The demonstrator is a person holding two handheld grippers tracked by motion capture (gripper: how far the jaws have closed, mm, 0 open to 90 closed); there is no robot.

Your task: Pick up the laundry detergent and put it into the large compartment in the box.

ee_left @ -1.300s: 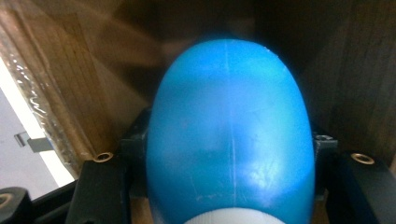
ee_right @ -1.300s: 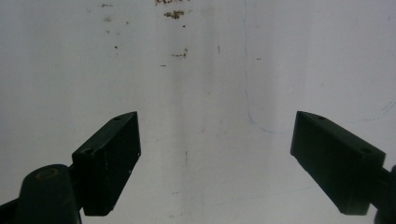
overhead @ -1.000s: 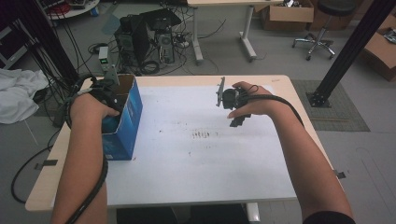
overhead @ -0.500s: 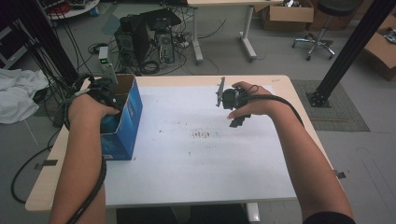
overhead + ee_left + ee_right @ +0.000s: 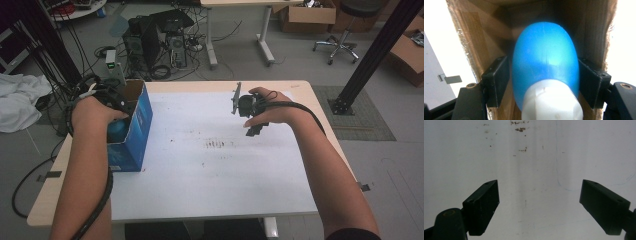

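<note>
Overall, 1 table (image 5: pixel 210 200) with a flat white top is seen, and on its left edge 1 blue cardboard box (image 5: pixel 131 135) with an open top and brown inner walls. Inside it 1 smooth, egg-shaped blue bottle (image 5: pixel 545 62) with a white cap is seen between the just-opening jaws of the left gripper (image 5: pixel 544 82); contact cannot be told. The right gripper (image 5: pixel 539 202) is held spread wide above the tabletop, with nothing in it.

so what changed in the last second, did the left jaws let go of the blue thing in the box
The left gripper has just been opening its jaws around the blue bottle inside the blue cardboard box. A small gap shows at one pad, so it looks released or nearly so. The right gripper hangs open over the white table, unmoved, as is the box.
</note>
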